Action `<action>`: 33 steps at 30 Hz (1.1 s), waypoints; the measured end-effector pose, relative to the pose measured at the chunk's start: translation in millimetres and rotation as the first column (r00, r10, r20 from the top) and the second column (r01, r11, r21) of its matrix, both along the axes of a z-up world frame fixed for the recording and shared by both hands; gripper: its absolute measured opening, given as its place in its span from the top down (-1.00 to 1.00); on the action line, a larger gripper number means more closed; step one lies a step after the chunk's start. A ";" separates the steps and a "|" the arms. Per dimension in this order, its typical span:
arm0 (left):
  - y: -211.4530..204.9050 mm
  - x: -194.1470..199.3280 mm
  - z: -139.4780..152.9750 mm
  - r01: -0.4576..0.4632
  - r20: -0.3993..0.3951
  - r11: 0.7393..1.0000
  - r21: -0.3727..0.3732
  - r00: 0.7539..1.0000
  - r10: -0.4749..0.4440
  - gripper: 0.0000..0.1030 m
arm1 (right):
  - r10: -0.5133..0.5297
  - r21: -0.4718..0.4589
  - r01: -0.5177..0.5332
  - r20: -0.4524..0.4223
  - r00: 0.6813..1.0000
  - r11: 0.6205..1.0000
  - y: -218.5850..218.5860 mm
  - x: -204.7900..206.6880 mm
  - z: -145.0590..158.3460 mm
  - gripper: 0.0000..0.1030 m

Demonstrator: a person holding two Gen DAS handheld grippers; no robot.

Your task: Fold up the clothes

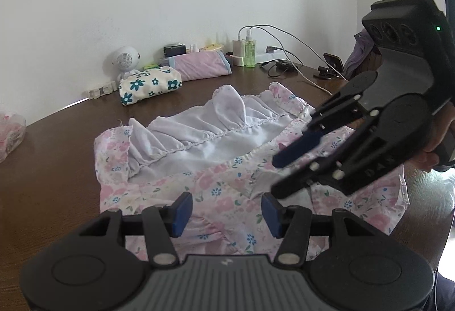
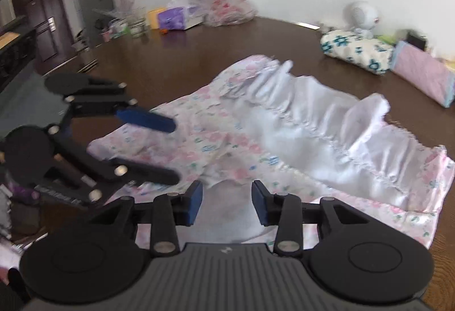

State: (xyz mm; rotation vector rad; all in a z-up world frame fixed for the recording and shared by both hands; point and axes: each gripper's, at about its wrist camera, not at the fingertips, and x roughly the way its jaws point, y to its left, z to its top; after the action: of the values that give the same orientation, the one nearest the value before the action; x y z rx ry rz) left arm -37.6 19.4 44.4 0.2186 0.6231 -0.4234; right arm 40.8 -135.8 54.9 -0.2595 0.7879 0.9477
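Loosely spread floral garment [image 1: 227, 197] on brown table [image 1: 57, 168], left claw [image 1: 224, 214] and right claw [image 2: 227, 204] parted, empty

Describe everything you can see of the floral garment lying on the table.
The floral garment is thin, light cloth printed with pink and blue flowers. Its plain white inside is turned up, crossed by a gathered, ruffled seam. It lies crumpled and partly folded on the dark wooden table, under both open grippers; neither visibly grips it.
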 end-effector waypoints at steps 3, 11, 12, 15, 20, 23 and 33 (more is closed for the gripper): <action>2.3 1.6 -3.5 -0.020 -0.017 1.000 -0.005 1.000 0.020 0.01 | 0.029 -0.041 -0.029 -0.010 1.000 0.999 18.7 3.9 -7.6 0.65; -6.2 -8.1 -16.1 0.004 -0.018 1.000 0.023 1.000 -0.004 0.00 | -0.140 0.035 0.145 -0.114 0.984 0.989 21.0 46.2 -21.1 0.69; -7.2 -8.6 -16.8 0.007 -0.017 1.000 0.029 1.000 -0.006 0.00 | -0.141 0.031 0.145 -0.107 0.984 0.989 21.6 45.5 -20.8 0.69; -4.6 -8.6 -10.1 0.041 -0.013 0.999 -0.023 0.999 -0.041 0.00 | -0.164 0.059 0.164 -0.017 0.986 0.985 16.4 35.7 -11.1 0.69; -14.6 6.9 -13.4 0.104 -0.041 0.994 -0.025 0.994 -0.105 0.00 | -0.223 0.147 0.226 -0.037 0.974 0.963 -12.5 33.5 12.1 0.66; -21.4 14.9 -20.1 0.143 -0.085 0.989 -0.030 0.986 -0.145 0.00 | -0.223 0.166 0.229 -0.053 0.973 0.959 -23.5 28.7 17.3 0.65; -8.4 5.6 -16.2 0.118 -0.073 0.992 -0.050 0.990 -0.121 -0.03 | -0.144 0.085 0.155 -0.120 0.982 0.984 14.4 30.7 -20.6 0.67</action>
State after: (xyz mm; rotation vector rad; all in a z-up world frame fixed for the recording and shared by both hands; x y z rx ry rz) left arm -32.0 11.1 28.2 0.1977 0.6758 -0.5631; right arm 71.5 -121.3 34.3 -0.0632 0.8520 0.8600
